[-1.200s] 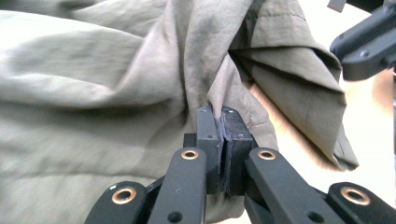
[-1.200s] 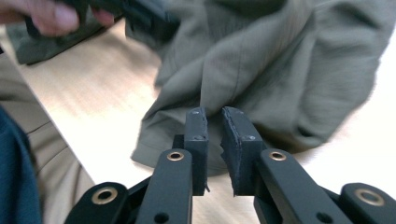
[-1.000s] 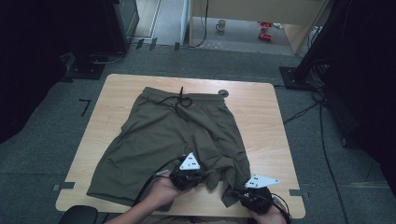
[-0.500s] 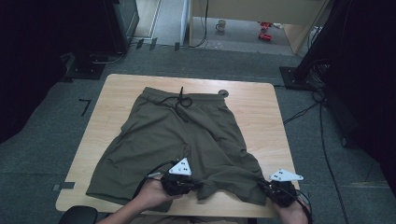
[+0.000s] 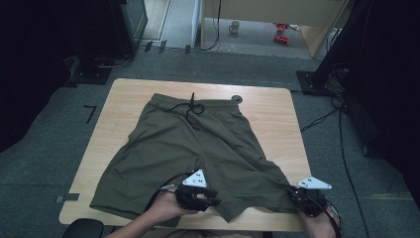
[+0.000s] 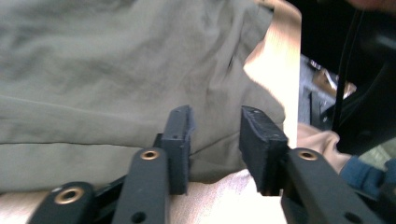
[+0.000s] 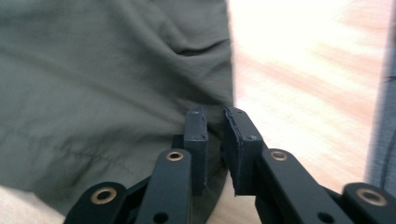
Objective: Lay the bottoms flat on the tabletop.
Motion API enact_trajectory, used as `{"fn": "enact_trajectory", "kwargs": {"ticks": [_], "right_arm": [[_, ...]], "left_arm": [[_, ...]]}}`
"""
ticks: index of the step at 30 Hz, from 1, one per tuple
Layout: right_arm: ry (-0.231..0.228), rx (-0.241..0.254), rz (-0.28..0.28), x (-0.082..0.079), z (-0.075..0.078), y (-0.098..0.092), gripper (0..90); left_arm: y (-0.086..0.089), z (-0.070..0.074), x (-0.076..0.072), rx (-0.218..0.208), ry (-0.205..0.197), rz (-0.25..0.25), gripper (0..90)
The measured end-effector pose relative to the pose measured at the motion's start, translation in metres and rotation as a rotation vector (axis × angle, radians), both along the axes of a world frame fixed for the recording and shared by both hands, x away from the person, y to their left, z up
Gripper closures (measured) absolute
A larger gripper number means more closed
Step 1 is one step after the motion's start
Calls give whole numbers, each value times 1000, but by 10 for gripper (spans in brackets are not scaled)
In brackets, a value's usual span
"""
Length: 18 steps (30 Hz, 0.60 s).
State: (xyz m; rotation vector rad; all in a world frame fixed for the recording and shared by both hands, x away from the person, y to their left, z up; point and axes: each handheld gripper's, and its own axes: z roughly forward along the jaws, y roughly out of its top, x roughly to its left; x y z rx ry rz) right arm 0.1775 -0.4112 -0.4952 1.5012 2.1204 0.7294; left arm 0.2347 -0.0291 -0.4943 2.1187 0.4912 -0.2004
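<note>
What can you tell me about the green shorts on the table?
The shorts are olive green and look like thin, slightly wrinkled cloth. They lie spread flat on the wooden table, waistband at the far side, with a dark drawstring tied there. Both legs reach the near edge. The left tool and the right tool sit at one leg's hem.

Light wooden rectangular bench (image 5: 124,106): bare strips along left edge, right edge and far edge give free passage. Olive-green fabric shorts (image 5: 188,148), spread flat, cover the middle and near edge; low, no barrier to passing above. Small dark round disc (image 5: 236,99) near far edge, beside waistband. Black drawstring (image 5: 192,108) lies flat on the waistband. Near right corner: left hand-held gripper (image 5: 210,199) and right hand-held gripper (image 5: 302,198) occupy the hem.
</note>
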Motion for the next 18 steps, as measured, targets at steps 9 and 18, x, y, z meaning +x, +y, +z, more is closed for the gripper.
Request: {"fn": "enact_trajectory", "kwargs": {"ticks": [9,18], "right_arm": [[-130,194,156,23,10,62,721],[-47,142,214,32,-13,85,595]], "left_arm": [[24,12,28,-43,1,126,615],[60,28,52,-69,-31,249,598]]}}
